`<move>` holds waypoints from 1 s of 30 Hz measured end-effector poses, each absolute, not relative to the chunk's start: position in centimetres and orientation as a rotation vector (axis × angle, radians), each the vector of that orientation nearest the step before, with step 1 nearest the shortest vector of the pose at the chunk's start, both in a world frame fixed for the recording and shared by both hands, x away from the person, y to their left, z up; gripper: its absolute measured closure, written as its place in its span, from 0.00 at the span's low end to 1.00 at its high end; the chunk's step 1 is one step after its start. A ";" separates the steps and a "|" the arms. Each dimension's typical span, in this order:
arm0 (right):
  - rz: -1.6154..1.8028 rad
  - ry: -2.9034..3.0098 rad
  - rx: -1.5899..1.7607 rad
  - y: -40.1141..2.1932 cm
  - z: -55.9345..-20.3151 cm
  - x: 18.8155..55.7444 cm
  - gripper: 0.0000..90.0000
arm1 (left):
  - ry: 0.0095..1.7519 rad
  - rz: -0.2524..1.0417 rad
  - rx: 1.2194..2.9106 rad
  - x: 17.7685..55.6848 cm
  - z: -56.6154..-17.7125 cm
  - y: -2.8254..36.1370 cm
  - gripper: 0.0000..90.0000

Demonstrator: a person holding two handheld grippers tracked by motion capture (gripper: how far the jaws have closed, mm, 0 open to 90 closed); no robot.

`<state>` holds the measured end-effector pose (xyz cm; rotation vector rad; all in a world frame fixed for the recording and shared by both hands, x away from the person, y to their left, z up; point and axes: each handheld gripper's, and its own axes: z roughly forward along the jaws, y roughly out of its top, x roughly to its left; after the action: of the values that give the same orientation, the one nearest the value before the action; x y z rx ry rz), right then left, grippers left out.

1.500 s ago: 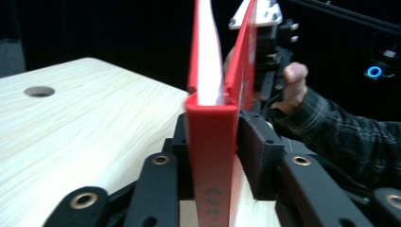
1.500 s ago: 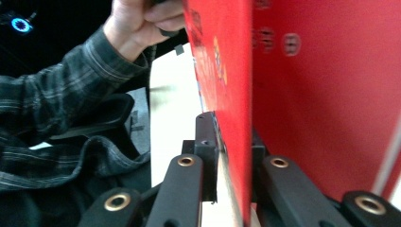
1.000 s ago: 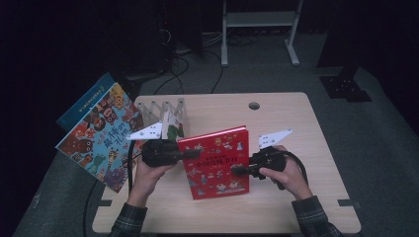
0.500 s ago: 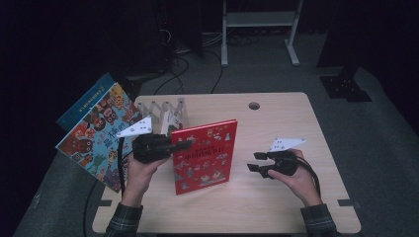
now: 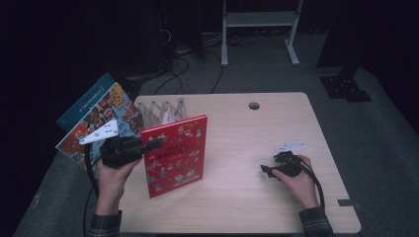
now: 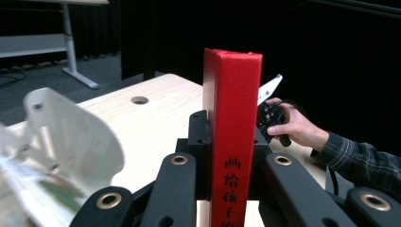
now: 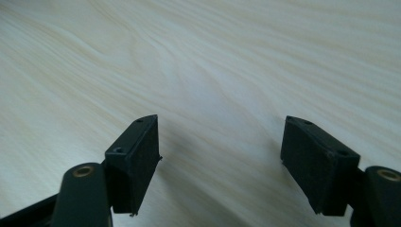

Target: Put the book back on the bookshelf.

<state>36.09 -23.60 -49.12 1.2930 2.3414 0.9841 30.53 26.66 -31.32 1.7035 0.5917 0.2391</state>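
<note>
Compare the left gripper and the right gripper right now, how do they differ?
The left gripper is shut on the red book, clamping its spine; the right gripper is open and holds nothing. The left gripper is raised, keeping the book upright on the table, while the right gripper sits low over bare wood, apart from the book. Both have black jaws and are held in a hand.

A pale wood surface (image 5: 276, 123) with a round hole (image 5: 254, 105) near its 12 o'clock edge stands on grey floor (image 5: 380, 128). Beyond, at 12 o'clock, a white metal stand (image 5: 257, 19) and loose cables (image 5: 192, 64) lie before darkness.
</note>
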 end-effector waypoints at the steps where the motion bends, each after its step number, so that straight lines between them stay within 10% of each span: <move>1: 0.983 2.326 1.289 -23.7 -49.3 36.1 0.29 | 0.600 0.248 1.702 30.3 -31.3 27.1 0.88; 11: 0.963 2.206 1.313 -24.3 -50.3 36.3 0.10 | 0.675 0.323 1.662 28.4 -30.9 31.5 0.88; 30: 0.957 2.198 1.323 -24.3 -50.3 36.4 0.10 | 0.863 0.536 1.574 27.4 -30.9 36.7 0.88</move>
<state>36.36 -24.35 -50.29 1.3228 2.1979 0.9573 27.43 36.70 -30.88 1.5744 0.8626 0.5357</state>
